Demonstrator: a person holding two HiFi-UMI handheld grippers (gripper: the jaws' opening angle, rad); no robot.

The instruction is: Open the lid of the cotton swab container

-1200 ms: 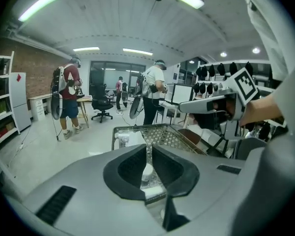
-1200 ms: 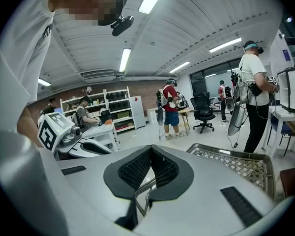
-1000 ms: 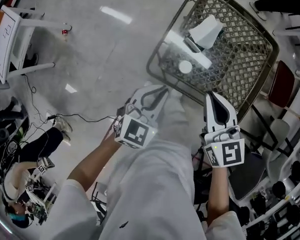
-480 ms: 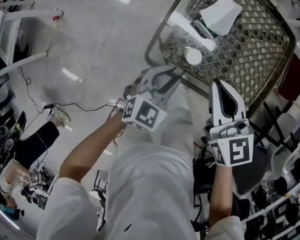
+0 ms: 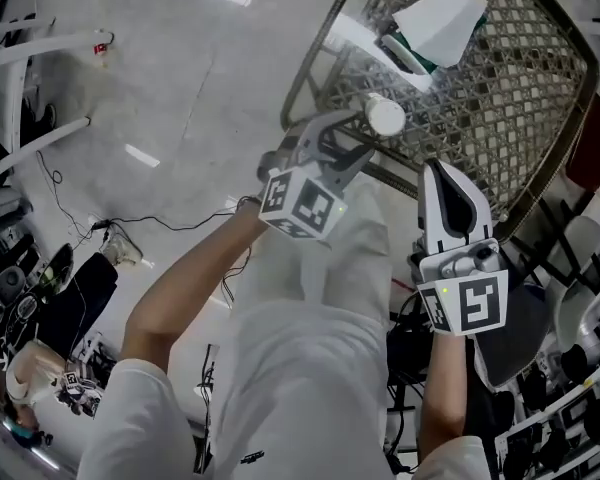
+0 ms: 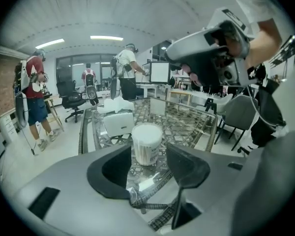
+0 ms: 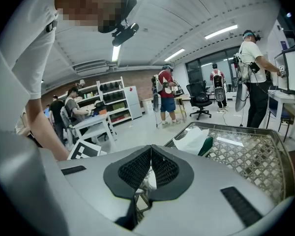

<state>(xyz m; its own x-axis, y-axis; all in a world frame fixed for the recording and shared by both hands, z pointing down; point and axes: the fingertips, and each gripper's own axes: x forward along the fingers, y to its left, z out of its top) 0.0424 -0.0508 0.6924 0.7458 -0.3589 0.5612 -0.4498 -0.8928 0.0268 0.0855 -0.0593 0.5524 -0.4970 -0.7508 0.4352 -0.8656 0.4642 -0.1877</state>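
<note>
The cotton swab container (image 5: 385,116) is a small clear tub with a white round lid, standing near the corner of the lattice table (image 5: 310,68). My left gripper (image 5: 345,136) reaches over the table edge just short of it, jaws opening. In the left gripper view the container (image 6: 146,144) stands upright just beyond the gap of the left gripper (image 6: 147,168), lid on, with nothing touching the pads. My right gripper (image 5: 443,171) hangs at the table's near side to the right, jaws shut and empty. In its own view the right gripper (image 7: 150,173) shows both pads pressed together.
A white tissue box (image 5: 440,18) with a green item beside it sits farther back on the table; the tissue box (image 6: 119,123) stands just behind the container. Several people, office chairs and desks fill the room. White frame legs (image 5: 40,88) and cables lie on the floor at left.
My left gripper has moved forward and up toward the container, and its jaws have gone from shut to open. The right gripper has kept its place, shut.
</note>
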